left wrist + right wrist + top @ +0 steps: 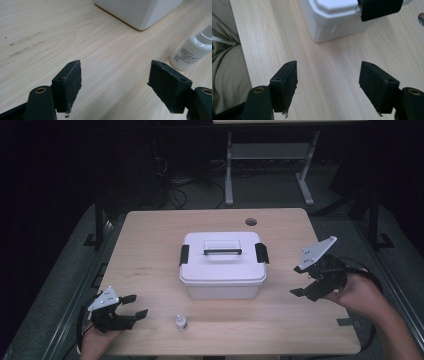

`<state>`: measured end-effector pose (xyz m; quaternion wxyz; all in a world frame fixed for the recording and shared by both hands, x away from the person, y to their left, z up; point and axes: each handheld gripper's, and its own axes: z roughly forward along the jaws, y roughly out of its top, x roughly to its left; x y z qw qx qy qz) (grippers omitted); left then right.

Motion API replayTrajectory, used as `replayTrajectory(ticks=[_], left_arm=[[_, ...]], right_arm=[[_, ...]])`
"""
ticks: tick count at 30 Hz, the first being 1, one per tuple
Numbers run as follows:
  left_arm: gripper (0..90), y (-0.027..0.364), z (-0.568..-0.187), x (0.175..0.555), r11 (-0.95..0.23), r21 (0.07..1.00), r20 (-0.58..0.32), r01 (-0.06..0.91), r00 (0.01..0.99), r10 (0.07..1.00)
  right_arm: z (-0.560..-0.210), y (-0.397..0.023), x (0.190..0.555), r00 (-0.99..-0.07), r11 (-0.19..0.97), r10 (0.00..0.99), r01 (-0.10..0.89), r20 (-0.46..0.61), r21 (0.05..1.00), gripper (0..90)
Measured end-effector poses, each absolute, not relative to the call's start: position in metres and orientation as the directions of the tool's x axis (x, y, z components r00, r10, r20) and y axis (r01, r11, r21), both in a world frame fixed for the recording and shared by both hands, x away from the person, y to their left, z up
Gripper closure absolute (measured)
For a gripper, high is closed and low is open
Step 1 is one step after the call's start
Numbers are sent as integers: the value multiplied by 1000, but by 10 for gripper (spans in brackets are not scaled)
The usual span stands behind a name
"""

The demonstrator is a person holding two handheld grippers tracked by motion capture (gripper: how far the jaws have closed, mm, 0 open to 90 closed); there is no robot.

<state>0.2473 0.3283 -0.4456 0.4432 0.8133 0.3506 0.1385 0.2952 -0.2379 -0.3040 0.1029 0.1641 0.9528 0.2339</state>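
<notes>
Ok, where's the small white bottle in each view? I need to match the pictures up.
High view: small white bottle stands near the table's front edge, between the left gripper and the white box.
Left gripper view: at the right edge, beyond the right finger.
Right gripper view: I can't make it out.
Shared landmark: the white box.

Cut off and unreadable
The small white bottle (191, 51) runs off the right frame edge, its label print too small to read.
</notes>
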Motion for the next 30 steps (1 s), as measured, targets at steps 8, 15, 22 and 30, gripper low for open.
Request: replayTrajectory(ticks=[8,15,22,30], left_arm=[[257,330,-446,247,-358,819,-88,448,715,694],[256,331,-446,247,-360,817,-89,450,716,693],[256,333,-446,246,-353,821,-92,448,715,693],[256,332,-447,246,-351,821,-96,449,716,692]], right_arm=[[-291,-220,309,-940,855,316,223,-129,469,305],[-280,-203,317,-947,870,282,186,-151,457,305],[-268,-181,329,-955,874,254,157,-157,460,310],[-261,-162,340,-960,875,229,129,-163,466,315]])
